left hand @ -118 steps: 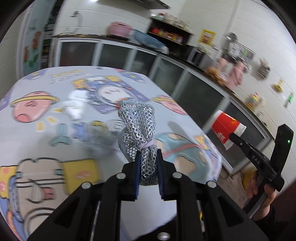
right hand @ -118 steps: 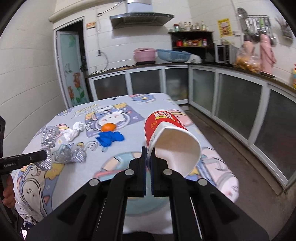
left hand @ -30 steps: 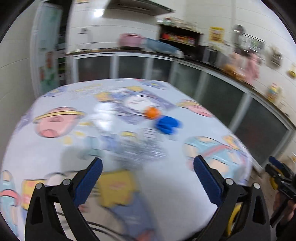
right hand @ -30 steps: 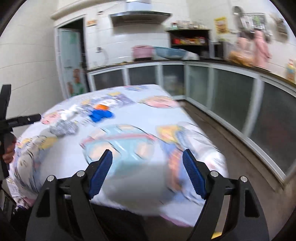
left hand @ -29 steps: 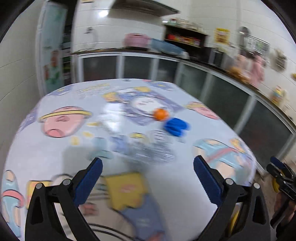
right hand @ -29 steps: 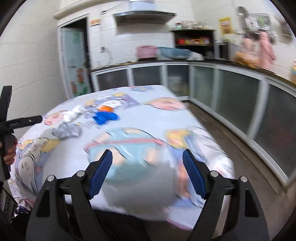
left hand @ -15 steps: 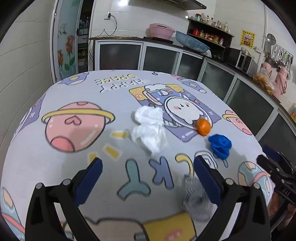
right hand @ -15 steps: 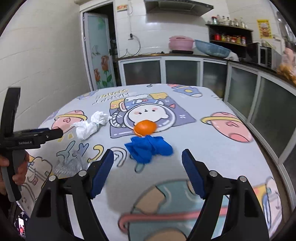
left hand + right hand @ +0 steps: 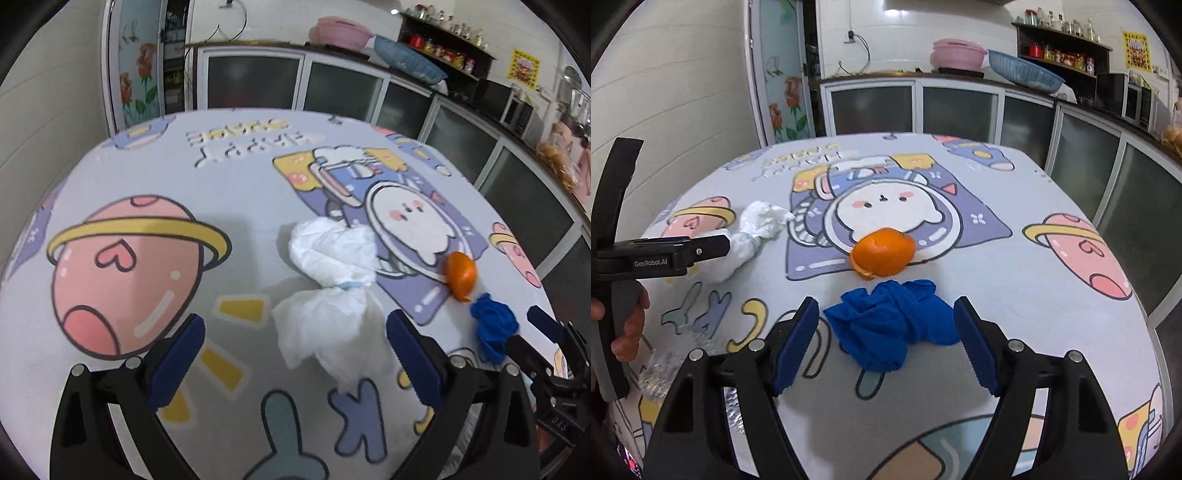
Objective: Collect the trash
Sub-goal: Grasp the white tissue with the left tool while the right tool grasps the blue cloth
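The left tool (image 9: 295,354) is hanging wide open over the cartoon-printed surface (image 9: 155,166), gripping nothing — a crumpled white wrapper (image 9: 332,291) is lying between its blue pads, reaching toward 12 o'clock. The right tool (image 9: 886,343) is likewise spread wide and empty, with a crumpled blue glove (image 9: 890,325) sitting between its pads. An orange peel (image 9: 882,256) is resting just beyond the glove at 12 o'clock, touching or nearly so. A silvery mesh scrap (image 9: 661,369) is lying near the surface's edge at 9 o'clock in the right wrist view.
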Action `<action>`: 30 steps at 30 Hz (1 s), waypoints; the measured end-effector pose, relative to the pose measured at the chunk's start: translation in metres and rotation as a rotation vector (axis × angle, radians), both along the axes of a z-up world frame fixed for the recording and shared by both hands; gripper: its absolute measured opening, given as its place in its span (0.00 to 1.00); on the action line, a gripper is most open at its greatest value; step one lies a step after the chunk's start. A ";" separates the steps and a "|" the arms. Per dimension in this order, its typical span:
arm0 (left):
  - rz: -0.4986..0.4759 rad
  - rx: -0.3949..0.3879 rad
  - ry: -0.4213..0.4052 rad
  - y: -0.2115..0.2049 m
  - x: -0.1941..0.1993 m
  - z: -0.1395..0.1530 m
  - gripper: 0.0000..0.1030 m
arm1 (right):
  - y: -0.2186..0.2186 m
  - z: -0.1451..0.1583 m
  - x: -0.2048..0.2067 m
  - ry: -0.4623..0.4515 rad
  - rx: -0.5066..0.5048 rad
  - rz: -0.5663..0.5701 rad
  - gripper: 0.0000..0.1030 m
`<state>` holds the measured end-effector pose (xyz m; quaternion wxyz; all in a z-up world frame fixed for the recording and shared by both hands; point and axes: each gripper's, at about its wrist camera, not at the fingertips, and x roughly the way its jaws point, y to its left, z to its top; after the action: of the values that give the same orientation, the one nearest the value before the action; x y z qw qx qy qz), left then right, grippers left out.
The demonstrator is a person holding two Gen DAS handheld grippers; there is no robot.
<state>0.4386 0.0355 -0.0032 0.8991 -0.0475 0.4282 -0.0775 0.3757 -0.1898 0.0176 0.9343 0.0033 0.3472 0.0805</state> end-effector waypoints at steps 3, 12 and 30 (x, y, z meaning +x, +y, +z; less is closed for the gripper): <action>-0.005 -0.021 0.019 -0.002 0.009 -0.007 0.92 | 0.000 -0.005 0.008 0.037 0.012 0.004 0.62; -0.095 -0.077 -0.002 -0.015 0.011 -0.004 0.16 | 0.004 -0.013 0.018 0.092 0.008 0.002 0.16; -0.115 -0.119 -0.106 -0.004 -0.056 0.038 0.11 | -0.026 0.035 -0.051 -0.014 0.037 -0.037 0.14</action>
<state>0.3823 0.0319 0.0347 0.9100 -0.0721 0.3769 -0.1568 0.3244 -0.2155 0.0524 0.9378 0.0266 0.3390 0.0697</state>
